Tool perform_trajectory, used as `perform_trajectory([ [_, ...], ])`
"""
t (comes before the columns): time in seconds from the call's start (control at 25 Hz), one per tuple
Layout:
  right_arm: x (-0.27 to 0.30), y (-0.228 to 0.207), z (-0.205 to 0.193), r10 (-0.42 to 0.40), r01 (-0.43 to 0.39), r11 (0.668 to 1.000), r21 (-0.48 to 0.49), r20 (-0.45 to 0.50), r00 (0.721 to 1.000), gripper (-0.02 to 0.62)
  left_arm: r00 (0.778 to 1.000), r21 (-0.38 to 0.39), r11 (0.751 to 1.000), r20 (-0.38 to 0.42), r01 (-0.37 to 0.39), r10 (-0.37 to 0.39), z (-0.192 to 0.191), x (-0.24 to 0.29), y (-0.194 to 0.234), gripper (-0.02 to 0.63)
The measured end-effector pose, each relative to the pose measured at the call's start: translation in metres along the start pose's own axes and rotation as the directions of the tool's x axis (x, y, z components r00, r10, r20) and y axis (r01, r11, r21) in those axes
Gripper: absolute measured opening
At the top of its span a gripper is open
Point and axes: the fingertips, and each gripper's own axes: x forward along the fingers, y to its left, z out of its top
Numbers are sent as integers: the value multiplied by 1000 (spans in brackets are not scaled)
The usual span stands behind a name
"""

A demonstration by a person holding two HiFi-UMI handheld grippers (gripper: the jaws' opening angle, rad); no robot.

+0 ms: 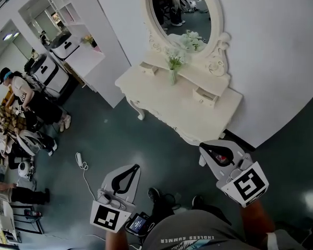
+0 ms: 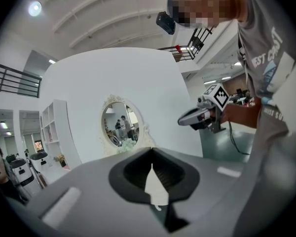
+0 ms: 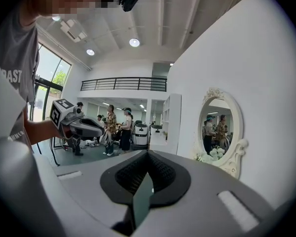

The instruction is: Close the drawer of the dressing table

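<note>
Drawer (image 1: 204, 95) well beyond left gripper (image 1: 136, 167) and right gripper (image 1: 203, 148); fingers together, empty

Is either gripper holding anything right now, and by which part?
Nothing is held. The left gripper and the right gripper both have their jaws shut on empty air, apart from the dressing table.

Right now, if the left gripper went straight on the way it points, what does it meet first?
Probably the dressing table: the left gripper aims over floor at its front, the mirror just left of centre in its own view. Whether it meets the front or the top is unclear.
</note>
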Motion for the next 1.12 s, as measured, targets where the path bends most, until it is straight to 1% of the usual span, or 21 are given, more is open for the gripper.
perform_trajectory([
  [0.12, 7, -3, -2, -47, 47, 999, 3, -17, 999, 0, 998, 10, 999, 32, 53, -54, -2, 15, 12, 5],
  [0.24, 18, -4, 0, -108, 108, 994, -1, -41, 993, 0, 991, 17, 993, 69, 114, -115, -4, 28, 30, 5],
  [0.52, 66, 11, 21, -227, 228, 974, 3, -84, 970, 0, 966, 29, 975, 133, 219, -220, -13, 40, 104, 5],
  [0.76, 115, 22, 38, -299, 300, 954, -4, -112, 948, 0, 945, 38, 960, 164, 279, -281, -30, 52, 166, 5],
  [1.0, 145, 26, 50, -365, 368, 930, -6, -148, 919, 0, 916, 48, 936, 194, 348, -351, -34, 61, 202, 5],
  [1.12, 161, 29, 57, -385, 388, 922, -11, -158, 909, 0, 907, 51, 930, 209, 364, -366, -37, 61, 221, 5],
])
